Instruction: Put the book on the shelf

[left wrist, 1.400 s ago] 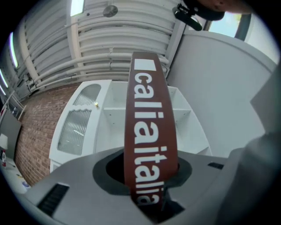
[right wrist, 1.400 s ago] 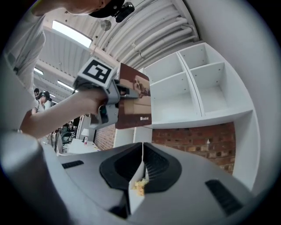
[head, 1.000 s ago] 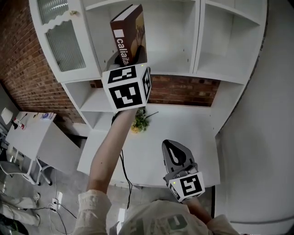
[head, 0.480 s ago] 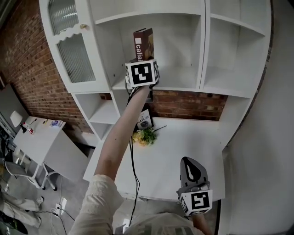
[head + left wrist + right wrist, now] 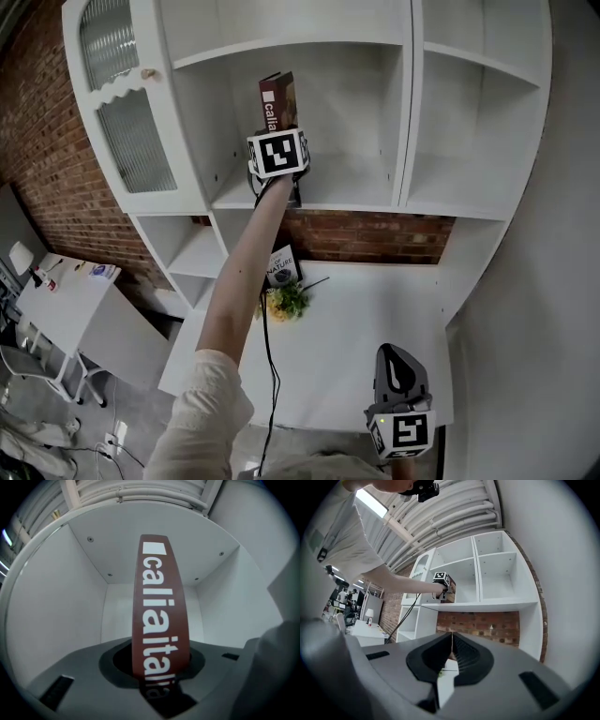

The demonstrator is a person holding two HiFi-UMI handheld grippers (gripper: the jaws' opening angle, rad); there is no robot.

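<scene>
A dark red hardback book with white lettering on its spine (image 5: 277, 101) is held upright, spine towards the person, inside the white wooden shelf unit (image 5: 375, 199). It is clamped at its lower end by the left tongs (image 5: 159, 674); in the left gripper view the spine is seen rising from between the two dark pads, which are pressed on either side of it. The book is placed within the open compartment just right of the ribbed glass cabinet door (image 5: 122, 112), close to that compartment's left wall. Whether its lower edge rests on the shelf board cannot be told, as it is covered by the marker cube. The left arm is stretched up and forward to reach the compartment.

The right tongs (image 5: 451, 658) are held low at the near right edge of the white bench (image 5: 375, 300), well apart from the shelf; their pads are brought together and nothing is gripped between them.

On the bench, below the shelf and against the red brick wall (image 5: 375, 234), a second book with a pale cover (image 5: 280, 267) is propped, and a small bunch of yellow and green flowers (image 5: 286, 302) is laid just in front of it. A thin black cable (image 5: 267, 356) is seen hanging under the raised arm
</scene>
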